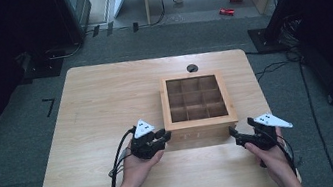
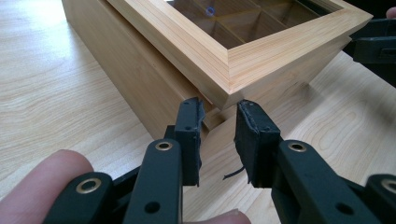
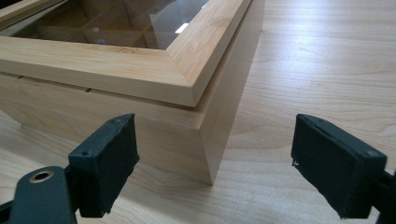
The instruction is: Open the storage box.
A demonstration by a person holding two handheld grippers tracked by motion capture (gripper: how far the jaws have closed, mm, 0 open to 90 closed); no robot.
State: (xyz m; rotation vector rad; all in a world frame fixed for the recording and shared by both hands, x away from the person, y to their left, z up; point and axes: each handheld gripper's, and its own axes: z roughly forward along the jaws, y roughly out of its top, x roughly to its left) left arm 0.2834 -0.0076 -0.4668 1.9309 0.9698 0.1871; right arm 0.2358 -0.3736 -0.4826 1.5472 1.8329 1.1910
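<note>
Wooden glass-lidded compartment box on pale counter, left tongs nearly clenched, empty, at its near-left corner, right tongs released wide at near-right corner.

We find the wooden box the one obstacle on the desk, standing right of centre near the front. Bare desk lies open left of it and along the far edge. Our left gripper and right gripper crowd its two front corners, narrowing passage there.
</note>
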